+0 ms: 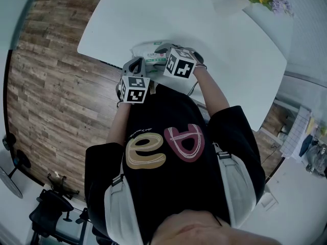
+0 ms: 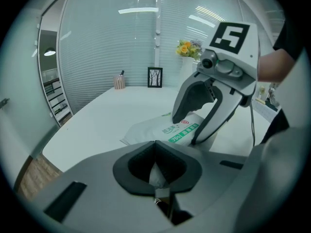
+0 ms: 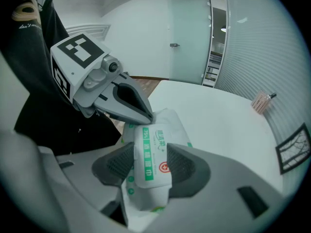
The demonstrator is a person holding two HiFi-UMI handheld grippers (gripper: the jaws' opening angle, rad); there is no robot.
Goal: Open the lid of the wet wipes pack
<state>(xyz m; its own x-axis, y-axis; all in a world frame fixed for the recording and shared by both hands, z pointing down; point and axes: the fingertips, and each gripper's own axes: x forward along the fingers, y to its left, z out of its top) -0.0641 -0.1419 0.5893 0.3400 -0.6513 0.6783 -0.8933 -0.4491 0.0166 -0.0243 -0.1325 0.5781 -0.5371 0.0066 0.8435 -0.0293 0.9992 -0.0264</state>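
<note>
On the white table (image 1: pixel 230 45), near its edge, the wet wipes pack (image 1: pixel 149 53) lies at 12 o'clock from the person. The left gripper (image 2: pixel 156 173) has its jaws clenched on a thin fold of the pack's film, at the pack's 7 o'clock end. The right gripper (image 3: pixel 151 165) comes in from 4 o'clock, jaws wide, pads grasping the pack across its green-printed lid (image 3: pixel 148 154). The lid lies flat, unopened.

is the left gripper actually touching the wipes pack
Touching. The left gripper view shows the left gripper with its jaws closed on a white fold of the wet wipes pack, pinched between them.
</note>
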